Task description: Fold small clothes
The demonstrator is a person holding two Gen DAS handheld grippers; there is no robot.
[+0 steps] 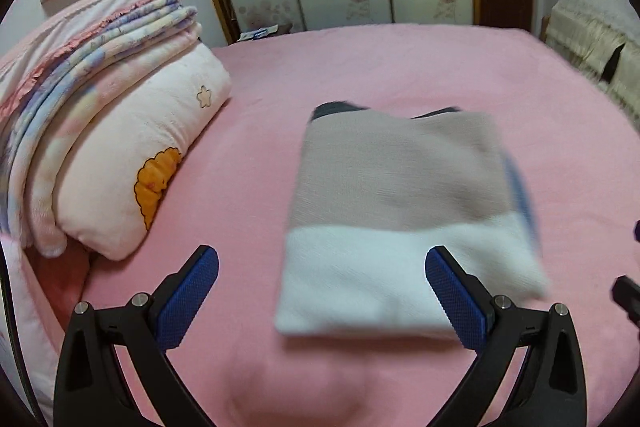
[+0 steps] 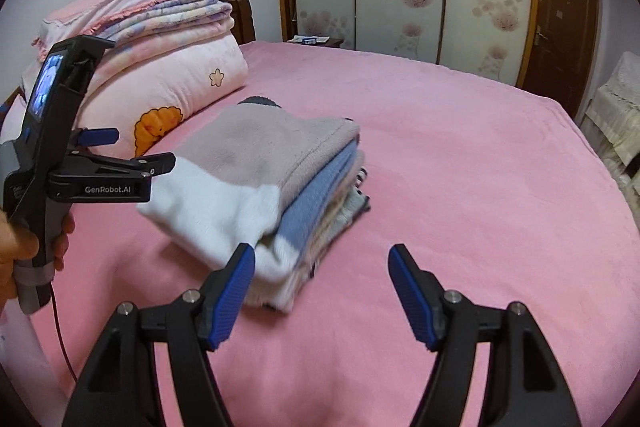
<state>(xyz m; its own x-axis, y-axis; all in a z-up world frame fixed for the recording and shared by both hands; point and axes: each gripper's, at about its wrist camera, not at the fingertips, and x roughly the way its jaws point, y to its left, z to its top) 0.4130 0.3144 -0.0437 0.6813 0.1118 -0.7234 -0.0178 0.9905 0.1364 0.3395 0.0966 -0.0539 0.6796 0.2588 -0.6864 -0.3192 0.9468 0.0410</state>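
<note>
Already folded: fleecy taupe-and-white garment point(image 2: 248, 163) capping small stack of folded clothes point(image 2: 320, 203) mid pink fleece bed point(image 2: 460, 155). Left claw point(image 1: 322, 297) spread widest, right claw point(image 2: 322, 297) well apart (both empty, hovering near). Risk: catching white overhanging edge point(image 2: 192, 219), dragging top layer askew.

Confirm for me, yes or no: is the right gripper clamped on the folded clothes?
No: the right gripper stands open over bare pink bedsheet, beside the stack of folded clothes.
</note>
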